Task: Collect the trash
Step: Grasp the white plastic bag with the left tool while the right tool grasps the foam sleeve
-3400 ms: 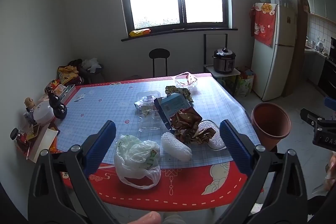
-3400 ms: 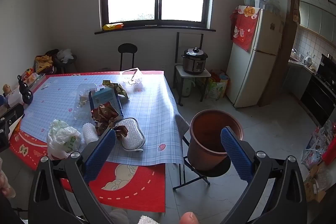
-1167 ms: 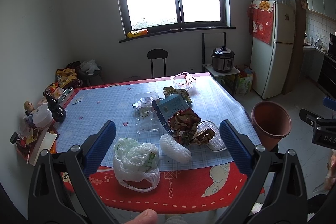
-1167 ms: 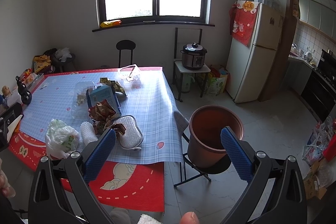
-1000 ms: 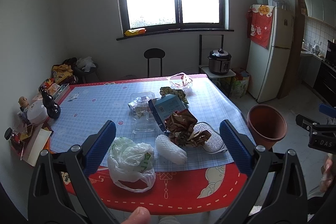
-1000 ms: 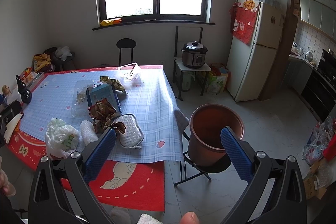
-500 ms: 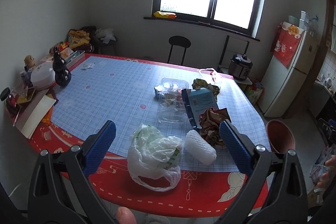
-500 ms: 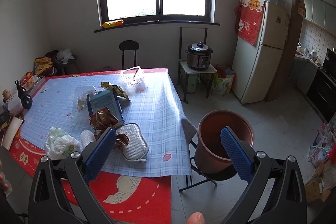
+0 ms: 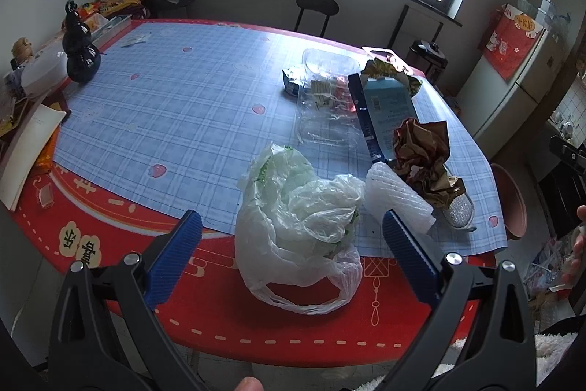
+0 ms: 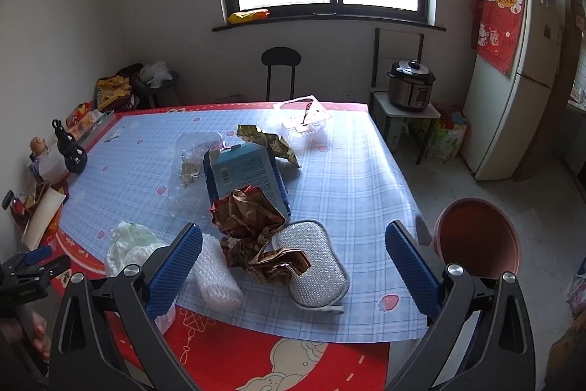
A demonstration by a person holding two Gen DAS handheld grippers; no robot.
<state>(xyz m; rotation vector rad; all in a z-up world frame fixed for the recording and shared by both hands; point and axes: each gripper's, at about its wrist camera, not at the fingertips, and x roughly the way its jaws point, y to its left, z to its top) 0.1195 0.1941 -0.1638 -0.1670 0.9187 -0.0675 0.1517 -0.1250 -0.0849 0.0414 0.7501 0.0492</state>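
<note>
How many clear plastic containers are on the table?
2: a clamshell box left of the blue carton, and a small tray at the far edge. Others may be hidden.

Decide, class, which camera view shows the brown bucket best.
The right wrist view: the brown bucket shows its whole open mouth beside the table. The left wrist view catches only a sliver of its rim behind the table edge.

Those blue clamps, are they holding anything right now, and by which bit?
Nothing is held. The left gripper is open, with the plastic bag between its fingers but not pinched. The right gripper is open above the crumpled wrapper.
</note>
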